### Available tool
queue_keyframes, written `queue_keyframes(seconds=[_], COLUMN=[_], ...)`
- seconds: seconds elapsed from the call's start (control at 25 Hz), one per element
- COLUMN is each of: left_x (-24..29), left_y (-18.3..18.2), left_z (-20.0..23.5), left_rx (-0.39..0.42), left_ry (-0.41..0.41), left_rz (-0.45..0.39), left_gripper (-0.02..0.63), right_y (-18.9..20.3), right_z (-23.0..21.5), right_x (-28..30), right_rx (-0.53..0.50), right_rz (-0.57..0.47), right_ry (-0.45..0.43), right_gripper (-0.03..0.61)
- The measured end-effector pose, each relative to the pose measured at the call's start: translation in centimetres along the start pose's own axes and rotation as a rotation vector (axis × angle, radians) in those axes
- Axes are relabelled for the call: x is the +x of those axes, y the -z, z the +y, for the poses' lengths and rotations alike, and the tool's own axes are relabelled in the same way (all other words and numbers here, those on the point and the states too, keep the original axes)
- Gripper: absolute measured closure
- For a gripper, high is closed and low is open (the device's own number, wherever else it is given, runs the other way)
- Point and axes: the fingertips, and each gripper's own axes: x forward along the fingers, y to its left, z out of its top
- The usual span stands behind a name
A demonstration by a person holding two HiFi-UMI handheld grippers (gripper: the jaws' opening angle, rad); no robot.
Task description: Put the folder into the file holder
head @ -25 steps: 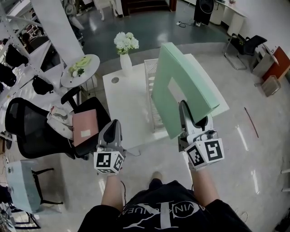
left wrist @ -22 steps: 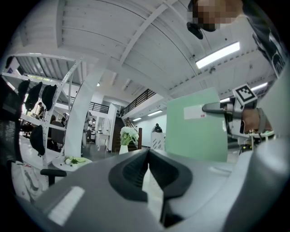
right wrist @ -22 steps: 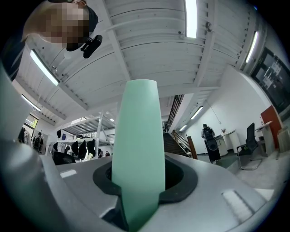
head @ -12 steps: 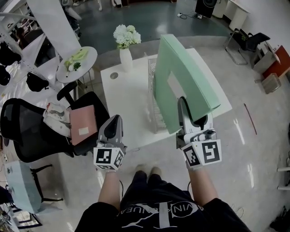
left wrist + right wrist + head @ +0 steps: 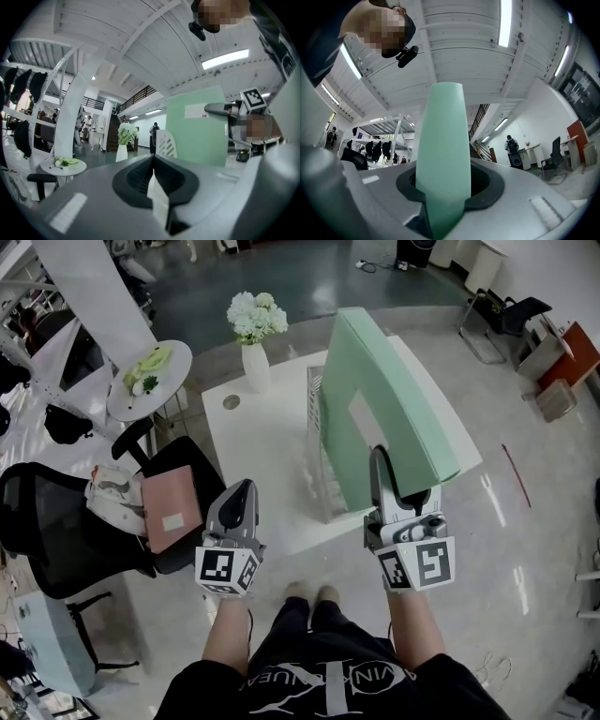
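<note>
Right tongs (image 5: 379,460) are clamped on the lower edge of the upright green folder (image 5: 394,399); left tongs (image 5: 242,489) are closed, empty. It should be lowered squarely into the file holder (image 5: 317,457) just ahead-left.

I see a white table (image 5: 267,442) just ahead of the left gripper (image 5: 241,491). A white vase of flowers (image 5: 254,334) stands at its far edge. Left of that gripper are a black chair (image 5: 56,521) and a small round table (image 5: 150,381). Right of the right gripper (image 5: 380,463), the pale floor (image 5: 525,549) shines. Above, long lights (image 5: 225,58) glow on the white ceiling (image 5: 140,37).
</note>
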Motion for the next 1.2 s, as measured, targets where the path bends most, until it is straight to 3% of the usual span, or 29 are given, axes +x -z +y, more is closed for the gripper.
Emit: queue_keyframes(seconds=[1.2], left_x=[1.5], left_y=[3.7], left_z=[1.2], left_rx=[-0.029], left_ry=[0.027], left_rz=[0.039], left_gripper=[0.614], right_y=[9.4], right_z=[0.2], right_x=[1.0], right_rx=[-0.042], right_rz=[0.130], right_ry=[0.048], right_gripper=[0.407])
